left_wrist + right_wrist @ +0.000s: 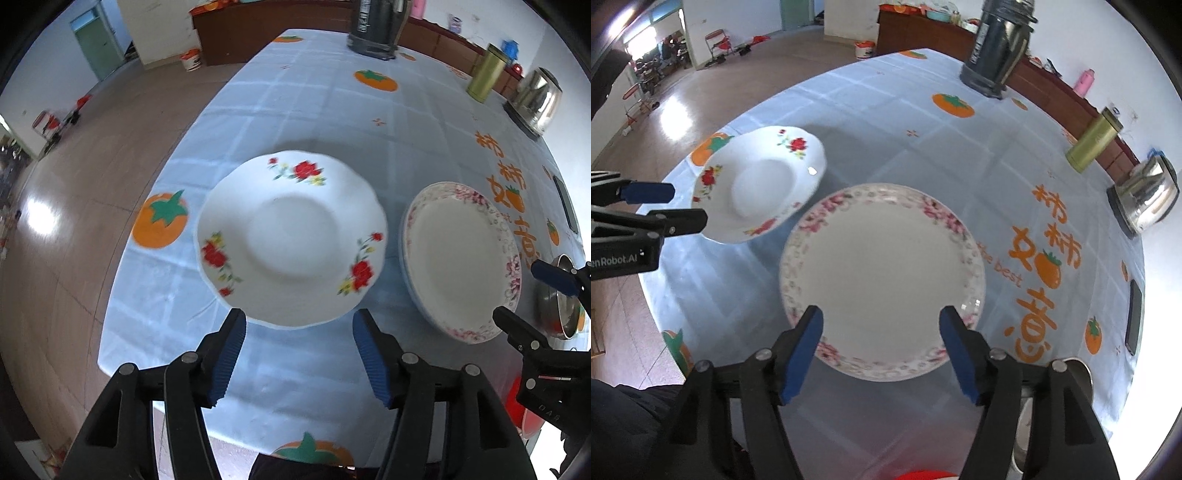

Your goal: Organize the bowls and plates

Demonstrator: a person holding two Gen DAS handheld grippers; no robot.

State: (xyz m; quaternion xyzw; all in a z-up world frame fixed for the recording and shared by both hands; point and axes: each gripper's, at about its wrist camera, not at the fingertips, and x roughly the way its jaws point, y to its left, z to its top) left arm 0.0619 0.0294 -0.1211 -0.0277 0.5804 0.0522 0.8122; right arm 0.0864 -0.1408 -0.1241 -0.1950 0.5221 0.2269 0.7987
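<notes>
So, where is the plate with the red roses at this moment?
The red-rose plate lies on the blue tablecloth near its left edge, just ahead of the open left gripper, with the pink-rimmed plate close on its right.

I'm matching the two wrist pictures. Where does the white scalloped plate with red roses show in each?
Left wrist: white scalloped plate with red roses sits mid-frame, just beyond the open left gripper.
Right wrist: the same plate is upper left, beside the left gripper.
Shared landmark: the round pink-flower-rimmed plate, right of the rose plate in both.
</notes>
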